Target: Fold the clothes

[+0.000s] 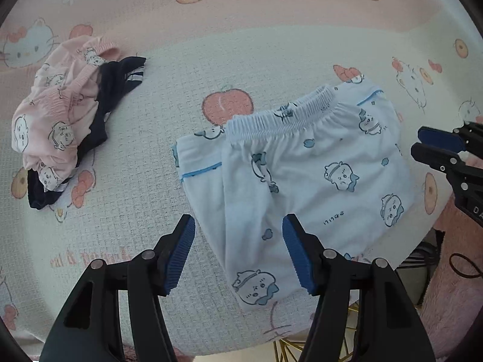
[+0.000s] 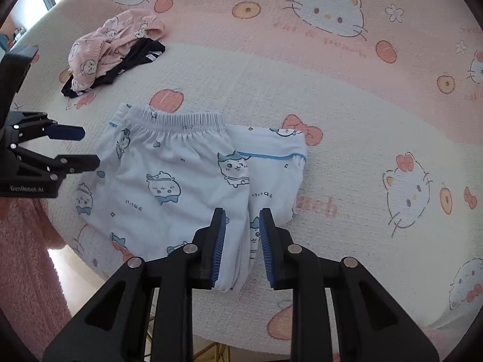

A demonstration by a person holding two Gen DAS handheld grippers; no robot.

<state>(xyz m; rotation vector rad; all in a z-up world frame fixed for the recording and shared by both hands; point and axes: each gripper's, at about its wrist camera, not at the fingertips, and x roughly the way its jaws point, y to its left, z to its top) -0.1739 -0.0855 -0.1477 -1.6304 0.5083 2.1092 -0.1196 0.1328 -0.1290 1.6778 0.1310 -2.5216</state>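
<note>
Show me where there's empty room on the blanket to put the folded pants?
Bare blanket lies right of the blue pants, and also between them and the pink-and-navy clothes pile. It's crowded around the pants, where the left gripper and right gripper hover, both open.

Two grippers are showing: the left gripper (image 1: 238, 252) and the right gripper (image 2: 241, 249), each with two black fingers carrying blue pads. Two groups of clothes are lying on one printed bedspread (image 2: 347, 96). One is a pair of light blue pajama pants (image 2: 169, 181), folded over, sitting together with one matching light blue piece (image 2: 271, 175) (whether it is a top cannot be told). The other is one heap near the far edge, holding one pink garment (image 1: 57, 111) and one dark navy garment (image 1: 117, 81); whether more pieces are hiding inside that heap is not clear. That is making four garments showing in all.
</note>
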